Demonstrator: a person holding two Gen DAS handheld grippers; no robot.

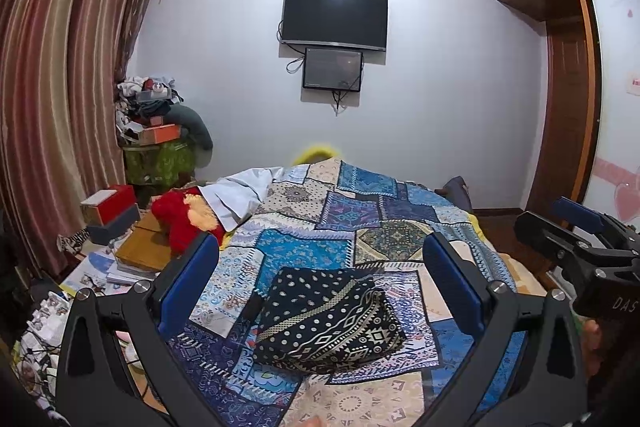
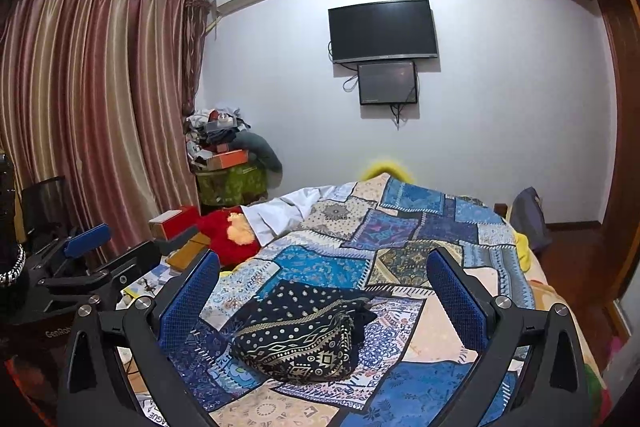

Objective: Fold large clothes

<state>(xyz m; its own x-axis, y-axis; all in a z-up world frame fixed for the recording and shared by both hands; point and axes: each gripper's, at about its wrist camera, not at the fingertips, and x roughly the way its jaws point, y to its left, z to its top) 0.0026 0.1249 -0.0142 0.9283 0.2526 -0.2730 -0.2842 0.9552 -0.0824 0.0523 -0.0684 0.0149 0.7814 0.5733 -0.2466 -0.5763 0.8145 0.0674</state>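
A black garment with white and gold patterns [image 1: 328, 323] lies folded into a compact bundle on the patchwork bedspread [image 1: 360, 219]. It also shows in the right wrist view [image 2: 300, 339]. My left gripper [image 1: 320, 291] is open and empty, held above the bundle with its blue pads on either side. My right gripper [image 2: 324, 299] is open and empty too, above the bundle. The right gripper also shows at the right edge of the left wrist view [image 1: 576, 227], and the left gripper at the left of the right wrist view [image 2: 84, 247].
A red plush toy [image 1: 180, 223] and a white cloth [image 1: 240, 195] lie at the bed's far left. Boxes and books [image 1: 120, 227] crowd the left side, with a clutter pile [image 1: 156, 131] by the curtain [image 1: 60, 87]. A wardrobe [image 1: 560, 67] stands at right.
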